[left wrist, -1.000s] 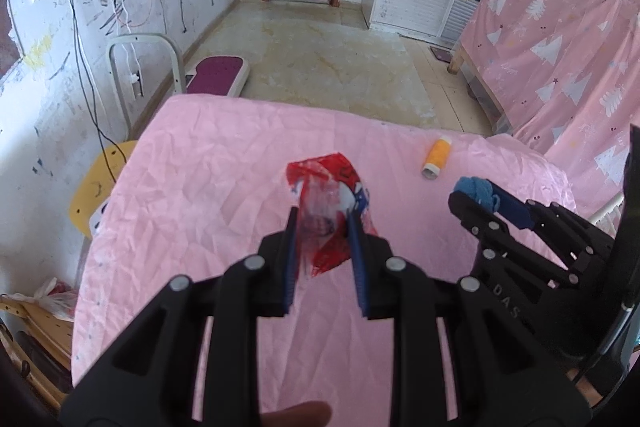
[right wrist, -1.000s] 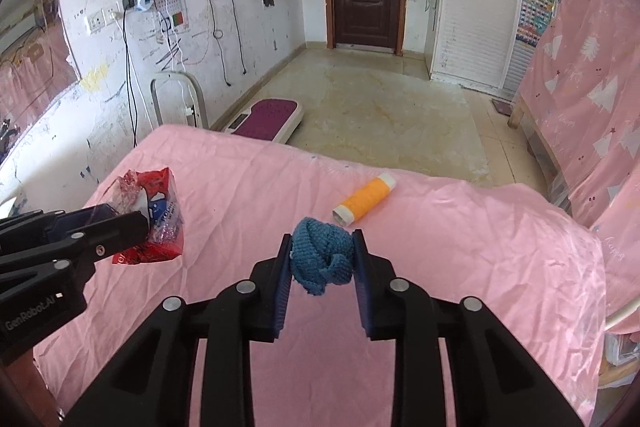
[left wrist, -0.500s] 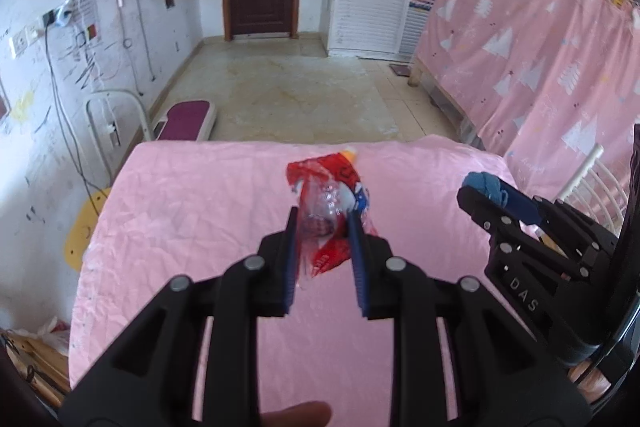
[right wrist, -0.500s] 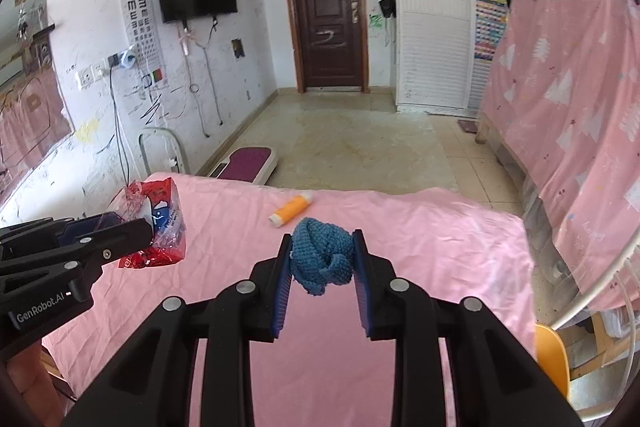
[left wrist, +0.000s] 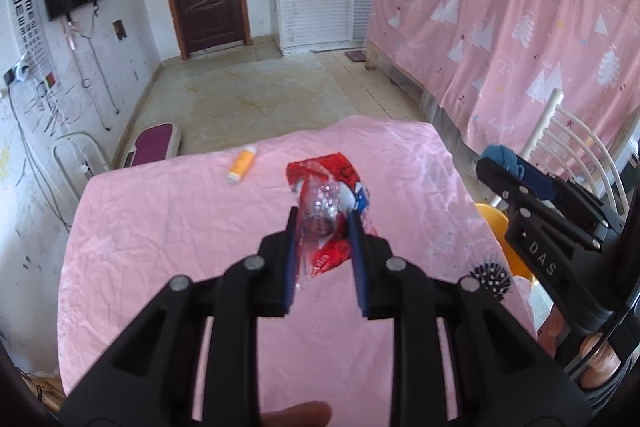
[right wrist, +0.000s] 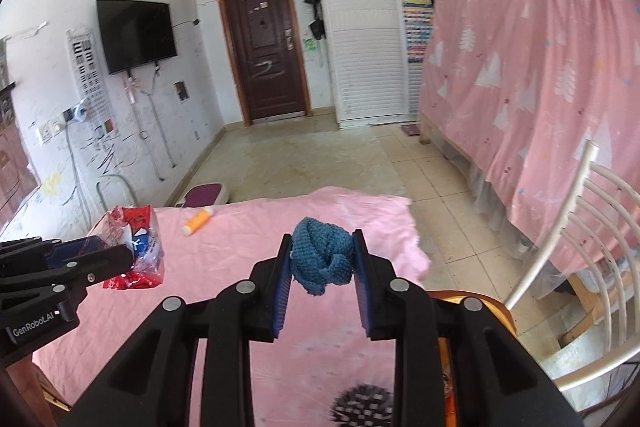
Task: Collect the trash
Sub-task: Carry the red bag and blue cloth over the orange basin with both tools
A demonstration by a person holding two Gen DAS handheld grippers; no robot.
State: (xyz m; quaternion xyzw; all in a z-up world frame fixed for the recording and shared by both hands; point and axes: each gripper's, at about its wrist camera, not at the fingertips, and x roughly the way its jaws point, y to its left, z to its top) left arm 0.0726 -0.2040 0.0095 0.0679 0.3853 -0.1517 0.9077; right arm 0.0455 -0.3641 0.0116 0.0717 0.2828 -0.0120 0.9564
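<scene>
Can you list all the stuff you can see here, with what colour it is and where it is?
snack wrapper: 1, red with clear plastic, held up over the table
knitted ball: 1, blue, held up over the table's right end
small bottle: 1, orange with white cap, lying at the far edge of the table
table cloth: 1, pink, covering the table
spiky thing: 1, black and white, near right edge of the table
chair: 1, white, right of the table
door: 1, dark brown, far wall
TV: 1, black, on the left wall
left hand-held gripper: black, holding the snack wrapper
right hand-held gripper: black, holding the knitted ball
</scene>
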